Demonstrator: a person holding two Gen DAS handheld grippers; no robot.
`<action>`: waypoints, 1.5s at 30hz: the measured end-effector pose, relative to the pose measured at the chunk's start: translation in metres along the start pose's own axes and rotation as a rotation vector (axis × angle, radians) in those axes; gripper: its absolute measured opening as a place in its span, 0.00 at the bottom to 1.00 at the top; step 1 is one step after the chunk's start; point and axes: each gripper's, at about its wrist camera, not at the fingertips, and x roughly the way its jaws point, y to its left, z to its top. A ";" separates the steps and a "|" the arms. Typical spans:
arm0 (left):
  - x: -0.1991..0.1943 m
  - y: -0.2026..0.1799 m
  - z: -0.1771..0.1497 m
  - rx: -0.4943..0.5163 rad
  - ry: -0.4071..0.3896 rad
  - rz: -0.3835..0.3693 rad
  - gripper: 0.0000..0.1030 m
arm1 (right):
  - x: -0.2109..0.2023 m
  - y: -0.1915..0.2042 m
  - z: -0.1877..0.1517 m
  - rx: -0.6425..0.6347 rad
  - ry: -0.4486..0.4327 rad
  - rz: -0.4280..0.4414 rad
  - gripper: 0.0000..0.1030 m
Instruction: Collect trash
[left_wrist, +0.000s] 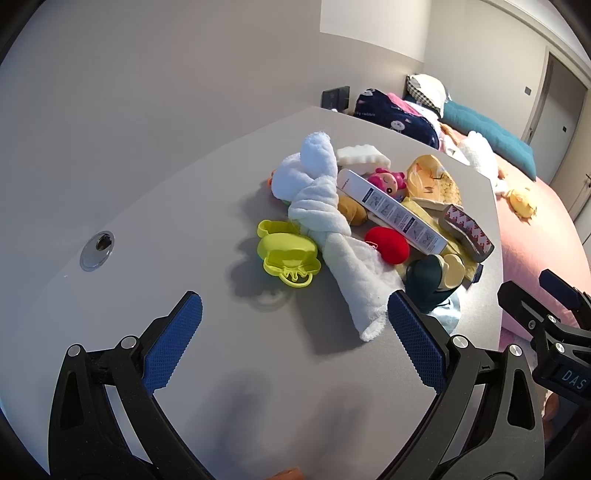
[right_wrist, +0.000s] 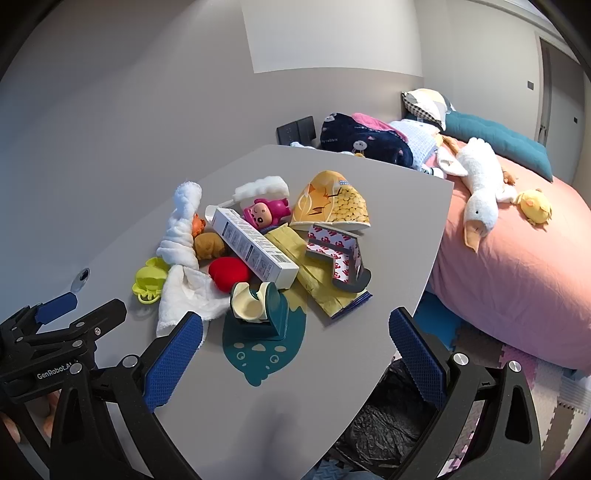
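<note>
A pile lies on the grey table (right_wrist: 258, 413): a white carton box (right_wrist: 255, 245), a crushed yellow paper cup (right_wrist: 332, 201), a yellow wrapper (right_wrist: 317, 284), a strip of 3M tape backing (right_wrist: 340, 254), a white towel (left_wrist: 332, 229), a red ball (right_wrist: 229, 273), a lime toy (left_wrist: 284, 251), a pink doll (right_wrist: 264, 212) and a teal holder (right_wrist: 258, 306). My left gripper (left_wrist: 295, 317) is open and empty, just short of the towel's end. My right gripper (right_wrist: 295, 332) is open and empty, near the teal holder at the table's front corner.
A bin lined with a black bag (right_wrist: 391, 417) stands on the floor below the table's right edge. A pink bed (right_wrist: 517, 266) with a plush goose (right_wrist: 480, 177) and pillows lies to the right. A cable hole (left_wrist: 98, 245) is in the tabletop at the left.
</note>
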 end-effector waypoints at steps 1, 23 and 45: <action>0.000 0.000 0.000 0.001 0.000 0.001 0.94 | 0.000 0.000 0.000 0.000 0.001 0.000 0.97; 0.001 0.002 0.001 -0.012 -0.001 -0.016 0.94 | 0.000 0.000 -0.001 -0.003 0.002 -0.001 0.97; 0.002 0.000 -0.003 -0.010 -0.004 -0.032 0.94 | -0.001 -0.002 -0.006 -0.006 0.002 -0.008 0.97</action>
